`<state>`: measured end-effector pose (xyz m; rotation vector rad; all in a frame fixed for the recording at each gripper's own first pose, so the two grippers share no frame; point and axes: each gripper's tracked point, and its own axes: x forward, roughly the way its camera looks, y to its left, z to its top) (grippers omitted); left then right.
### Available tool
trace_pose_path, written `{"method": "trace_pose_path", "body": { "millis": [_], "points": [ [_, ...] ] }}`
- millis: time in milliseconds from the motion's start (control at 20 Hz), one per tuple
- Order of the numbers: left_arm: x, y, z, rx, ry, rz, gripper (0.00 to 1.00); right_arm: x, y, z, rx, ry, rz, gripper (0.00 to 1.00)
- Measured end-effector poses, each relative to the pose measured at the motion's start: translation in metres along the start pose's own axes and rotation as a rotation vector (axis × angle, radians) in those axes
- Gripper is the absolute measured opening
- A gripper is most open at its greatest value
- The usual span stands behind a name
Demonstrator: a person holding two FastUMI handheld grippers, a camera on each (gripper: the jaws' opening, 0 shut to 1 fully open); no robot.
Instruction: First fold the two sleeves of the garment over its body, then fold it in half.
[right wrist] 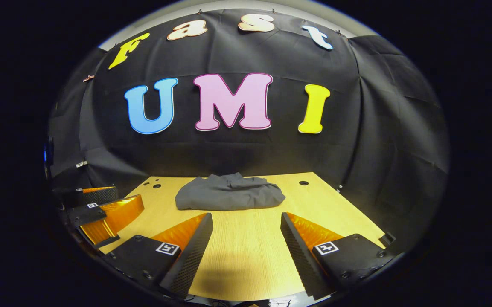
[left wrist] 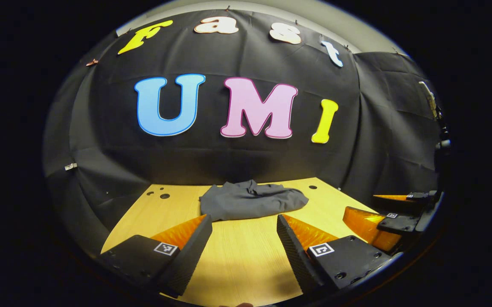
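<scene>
- So the table (left wrist: 246, 256) is light wood, and the left gripper (left wrist: 244, 226) sits low at the near edge with its fingers spread wide apart, nothing between them, just bare wood.
- From the left gripper view the garment (left wrist: 252, 199) lies at 12 o'clock from those fingers, maybe a hair toward 1, well apart from the tips, up by the far edge of the table near the black cloth wall (left wrist: 237, 162).
- The garment itself is a grey, compact bundle, rumpled on top, long axis running 9-to-3 across the table. I honestly can't make out any sleeve sticking out on either side.
- That compact shape could be a finished fold, or just a bunched-up shirt that needs spreading out. Can't tell which from here, so I won't call a next move.
- In the right gripper view the garment (right wrist: 230, 192) sits at about 11 o'clock from the right gripper (right wrist: 246, 225), also well apart.
- Right gripper's fingers are wide apart too, holding nothing.
- Both grippers hang side by side at the near edge; the left one looks a touch more square-on to the bundle, but neither is clearly nearer.
- Either way, the bundle is broadside to both sets of fingers, with its ends pointing off to 9 and 3.
</scene>
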<state>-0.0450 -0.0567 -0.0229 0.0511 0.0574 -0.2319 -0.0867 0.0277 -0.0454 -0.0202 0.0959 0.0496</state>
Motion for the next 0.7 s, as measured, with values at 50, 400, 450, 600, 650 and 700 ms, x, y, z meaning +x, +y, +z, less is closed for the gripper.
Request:
{"method": "trace_pose_path", "body": {
  "millis": [50, 400, 450, 600, 650, 700],
  "points": [
    [-0.001, -0.001, -0.001, -0.003, 0.004, 0.001, 0.96, -0.001, 0.0, -0.004, -0.001, 0.009, 0.002, 0.98],
    [-0.004, 0.008, -0.007, -0.02, 0.018, 0.031, 0.96, -0.003, -0.002, -0.004, 0.002, 0.014, 0.01, 0.99],
    [-0.003, 0.011, -0.006, -0.018, 0.013, 0.04, 0.96, -0.002, -0.002, -0.007, 0.0, 0.019, 0.012, 0.98],
    [0.0, 0.016, -0.01, -0.027, 0.019, 0.055, 0.96, 0.0, 0.001, -0.017, -0.002, 0.049, 0.019, 0.99],
    [0.001, 0.018, -0.011, -0.033, 0.027, 0.057, 0.96, 0.002, 0.0, -0.016, 0.0, 0.051, 0.017, 0.99],
    [0.003, 0.02, -0.015, -0.037, 0.037, 0.059, 0.96, 0.003, 0.0, -0.016, 0.002, 0.052, 0.016, 0.99]
  ]
}}
